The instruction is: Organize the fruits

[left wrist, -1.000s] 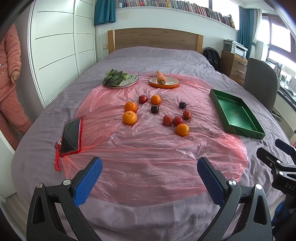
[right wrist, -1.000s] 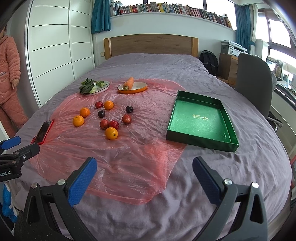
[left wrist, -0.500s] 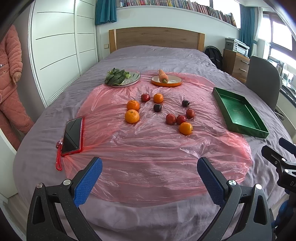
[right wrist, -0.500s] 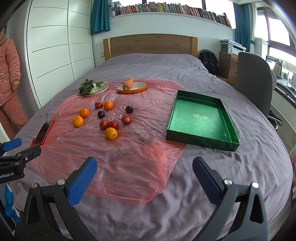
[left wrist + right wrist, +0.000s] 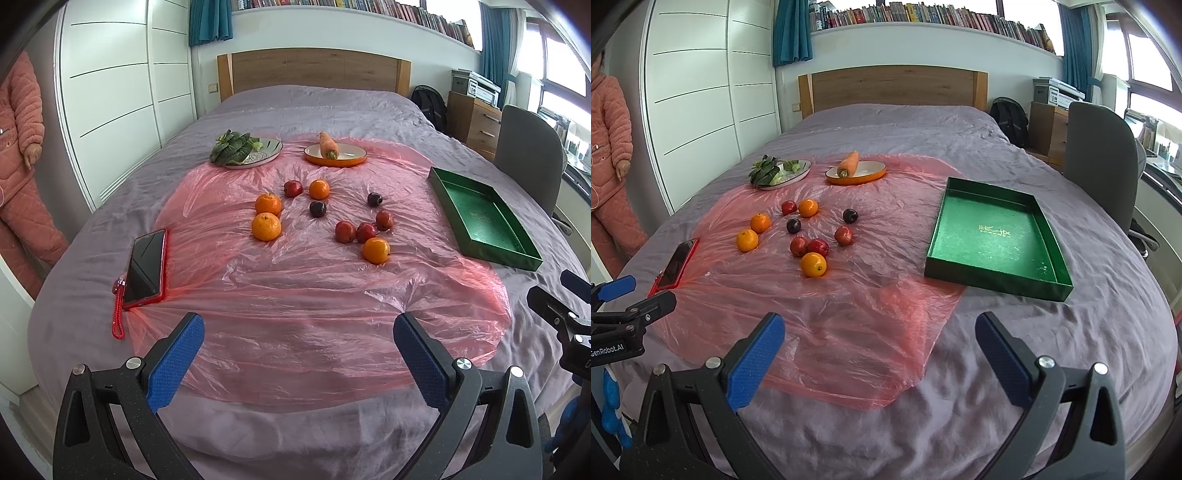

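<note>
Fruits (image 5: 376,250) on pink sheet, well beyond both wide-spread tools (image 5: 298,338).

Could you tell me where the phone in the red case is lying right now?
The phone in the red case lies flat on the purple bedspread at the left edge of the pink plastic sheet, left of the nearest orange.

Bright daylight from windows (image 5: 561,70) at right, soft shadows; sharp focus, fisheye bending, dark corners
</note>
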